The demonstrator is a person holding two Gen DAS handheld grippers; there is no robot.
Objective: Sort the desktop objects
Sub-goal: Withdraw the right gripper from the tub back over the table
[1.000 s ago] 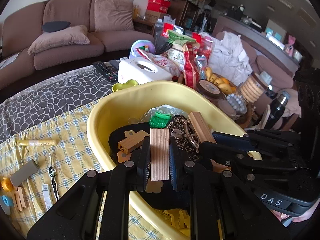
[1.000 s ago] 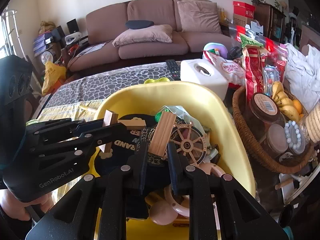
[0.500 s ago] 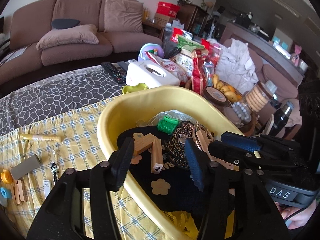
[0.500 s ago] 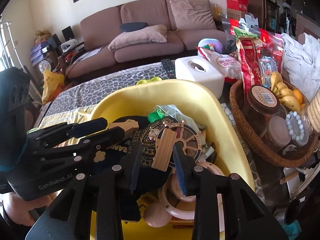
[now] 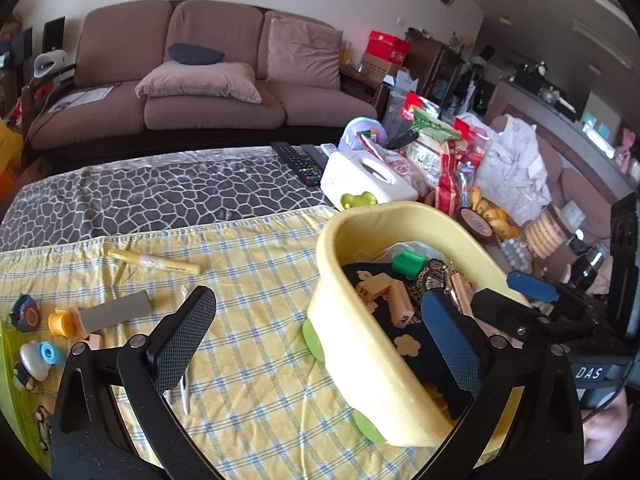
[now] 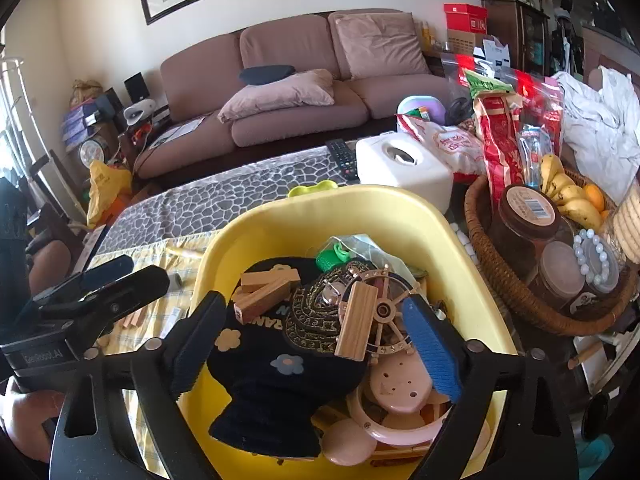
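**Blocks counted in the yellow tub**

Left wrist view: left hand-held gripper [image 5: 318,334] spread wide, holding nothing, over the yellow checked cloth [image 5: 248,280]. One yellow tub [image 5: 360,360] sits at the tabletop's right edge, with two wooden blocks [image 5: 390,300] visible inside.

Right wrist view: right hand-held gripper [image 6: 316,344] spread wide and empty above the tub [image 6: 320,208]. Three wooden blocks lie on one black cap [image 6: 272,384]; the third block [image 6: 356,320] rests on one ship's-wheel ornament [image 6: 384,308].

The right gripper [image 6: 316,344] is wide open over the yellow tub [image 6: 448,232]. A wood block [image 6: 356,326] lies on the wheel [image 6: 386,308] inside.
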